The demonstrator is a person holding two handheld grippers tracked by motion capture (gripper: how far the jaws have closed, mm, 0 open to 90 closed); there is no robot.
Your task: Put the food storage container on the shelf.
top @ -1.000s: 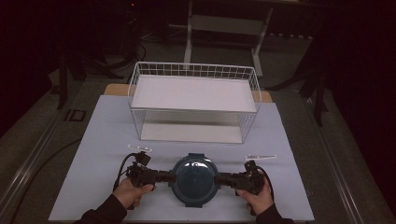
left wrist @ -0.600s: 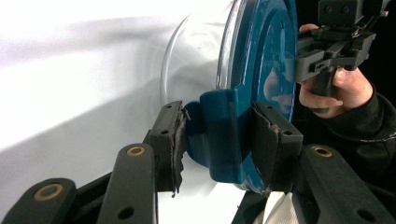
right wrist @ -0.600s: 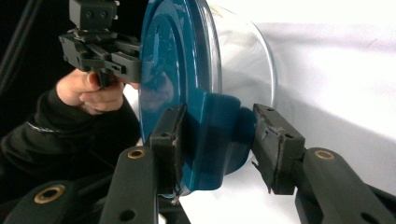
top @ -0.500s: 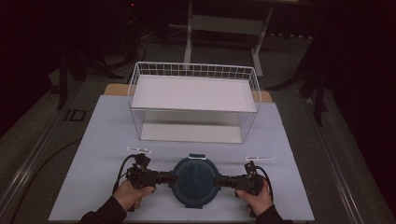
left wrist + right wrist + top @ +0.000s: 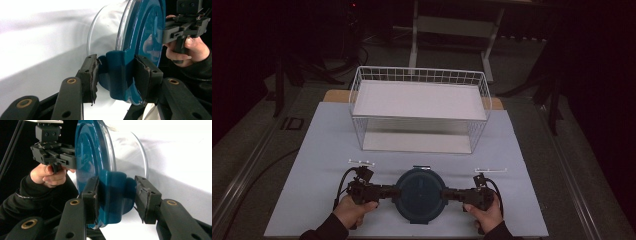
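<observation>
A round clear container with a dark blue lid (image 5: pixel 419 192) sits near the table's front edge, between both hands. My left gripper (image 5: pixel 391 193) is shut on the blue latch tab (image 5: pixel 118 62) at the container's left side. My right gripper (image 5: pixel 447 194) is shut on the matching latch tab (image 5: pixel 112 185) on the opposite side. In the left gripper view the lid (image 5: pixel 147 35) and clear wall (image 5: pixel 105 32) rise beyond the jaws, with the other hand (image 5: pixel 186 50) behind. The right gripper view mirrors this, with the lid (image 5: pixel 87 152) and the other hand (image 5: pixel 47 175).
A white wire basket (image 5: pixel 419 80) on tall legs stands at the middle of the table, a white shelf inside it and open space beneath. The pale table cover (image 5: pixel 317 150) spreads around. Two small white strips (image 5: pixel 361 162) (image 5: pixel 490 170) lie just beyond the grippers.
The container and both hands have drifted very slightly toward the near edge. The bright reflection on the lid has faded. Both grips are unchanged.
</observation>
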